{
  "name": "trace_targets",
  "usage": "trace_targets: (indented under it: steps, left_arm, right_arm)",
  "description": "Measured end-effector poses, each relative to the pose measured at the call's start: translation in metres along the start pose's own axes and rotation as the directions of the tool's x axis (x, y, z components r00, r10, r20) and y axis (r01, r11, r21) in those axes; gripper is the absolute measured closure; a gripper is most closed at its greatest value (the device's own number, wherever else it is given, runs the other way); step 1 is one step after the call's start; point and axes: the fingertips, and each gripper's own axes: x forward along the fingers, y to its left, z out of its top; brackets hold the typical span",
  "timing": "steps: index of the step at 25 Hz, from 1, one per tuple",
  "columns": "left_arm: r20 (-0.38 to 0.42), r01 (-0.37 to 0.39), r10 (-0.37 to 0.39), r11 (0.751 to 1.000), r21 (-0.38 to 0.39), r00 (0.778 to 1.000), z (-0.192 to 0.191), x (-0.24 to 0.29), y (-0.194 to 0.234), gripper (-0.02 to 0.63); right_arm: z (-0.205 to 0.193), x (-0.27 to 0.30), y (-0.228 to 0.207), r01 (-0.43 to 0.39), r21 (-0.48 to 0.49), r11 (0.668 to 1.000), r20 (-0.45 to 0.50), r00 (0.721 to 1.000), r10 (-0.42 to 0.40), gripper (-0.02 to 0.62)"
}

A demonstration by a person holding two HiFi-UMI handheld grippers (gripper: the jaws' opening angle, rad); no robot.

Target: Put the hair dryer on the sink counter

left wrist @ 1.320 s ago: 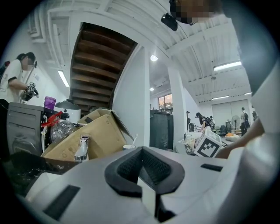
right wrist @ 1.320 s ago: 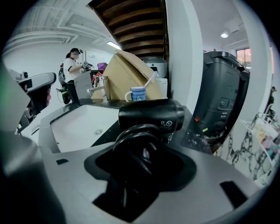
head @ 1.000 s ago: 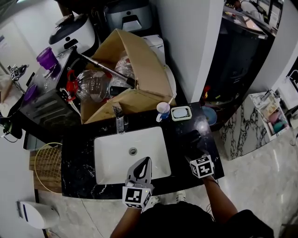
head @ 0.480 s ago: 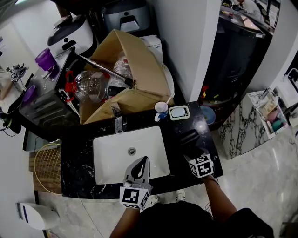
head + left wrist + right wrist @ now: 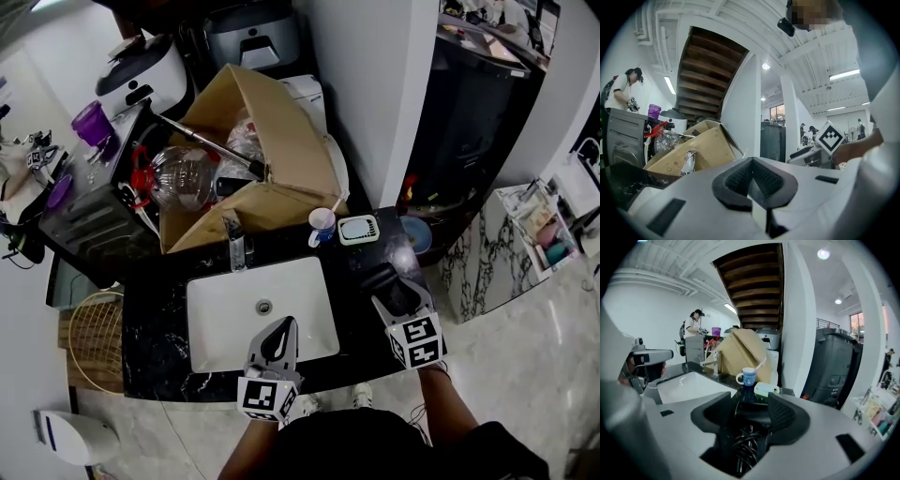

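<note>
Hair dryer [image 5: 752,413] is pinched in the right gripper [image 5: 394,292], with its coiled cord bunched in the throat. The jaws stand wide and have just been closing on it. It's over the black counter [image 5: 159,319], right of the sink [image 5: 220,319] and nearer than the cup [image 5: 322,223] and small pale box [image 5: 359,229]. Left gripper [image 5: 286,333] is pressed together with nothing in it, over the sink's near edge.

Bright, sharp — edges fisheye-warped.
</note>
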Motion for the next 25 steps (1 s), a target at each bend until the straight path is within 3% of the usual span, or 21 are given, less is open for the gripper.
trace_targets:
  steps: [7, 17, 25]
  left_arm:
    - [0.021, -0.007, 0.006, 1.0, 0.026, 1.0, 0.015, 0.003, -0.001, 0.612]
    - [0.053, -0.004, 0.001, 0.999, 0.047, 0.999, 0.031, 0.005, -0.006, 0.612]
    - [0.062, -0.003, -0.001, 0.998, 0.059, 0.998, 0.033, 0.002, -0.01, 0.612]
  right_arm:
    - [0.063, -0.031, 0.001, 0.032, -0.033, 0.999, 0.197, 0.98, -0.025, 0.441]
    - [0.103, -0.065, 0.0, 0.09, -0.056, 0.994, 0.352, 0.934, -0.065, 0.585]
    - [0.109, -0.081, 0.015, 0.091, -0.062, 0.994, 0.4, 0.915, -0.059, 0.597]
